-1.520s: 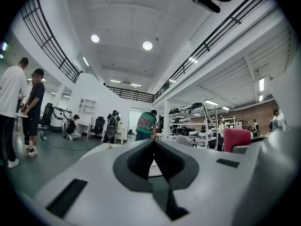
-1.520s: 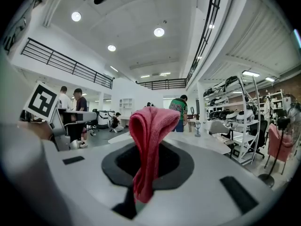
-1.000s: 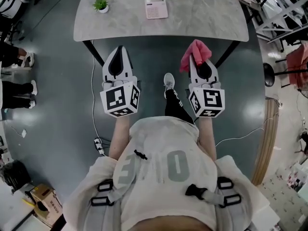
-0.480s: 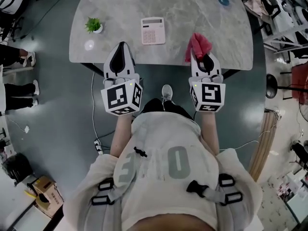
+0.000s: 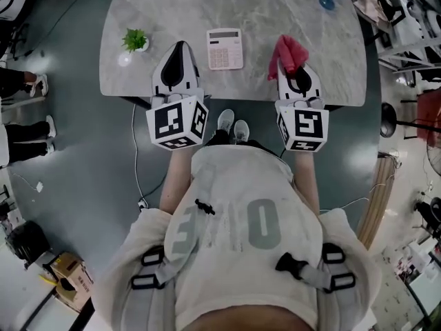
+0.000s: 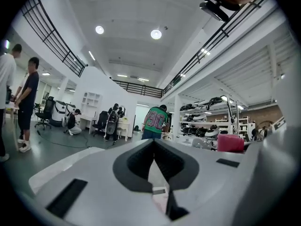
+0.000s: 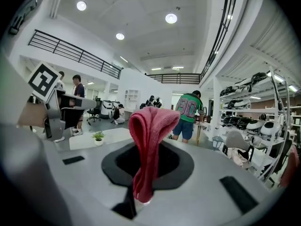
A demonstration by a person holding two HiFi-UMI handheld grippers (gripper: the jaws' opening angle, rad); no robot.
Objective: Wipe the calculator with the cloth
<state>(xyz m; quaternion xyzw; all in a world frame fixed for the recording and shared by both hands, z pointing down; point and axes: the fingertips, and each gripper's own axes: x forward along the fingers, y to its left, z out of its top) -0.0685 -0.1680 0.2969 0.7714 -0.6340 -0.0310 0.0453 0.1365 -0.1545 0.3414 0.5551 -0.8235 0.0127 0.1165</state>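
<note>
Head view steeply down over table, gripper views level across hall, plant shared

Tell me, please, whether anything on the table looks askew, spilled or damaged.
Nothing stands out. The calculator lies flat on the table, the small plant stands upright, and the pink cloth is bunched in the shut right gripper. No spill or damage shows.

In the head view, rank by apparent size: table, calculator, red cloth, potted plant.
1. Table.
2. Calculator and red cloth: look alike; the cloth, held in the right gripper, sits nearer the camera, so unranked.
3. Potted plant.
</note>
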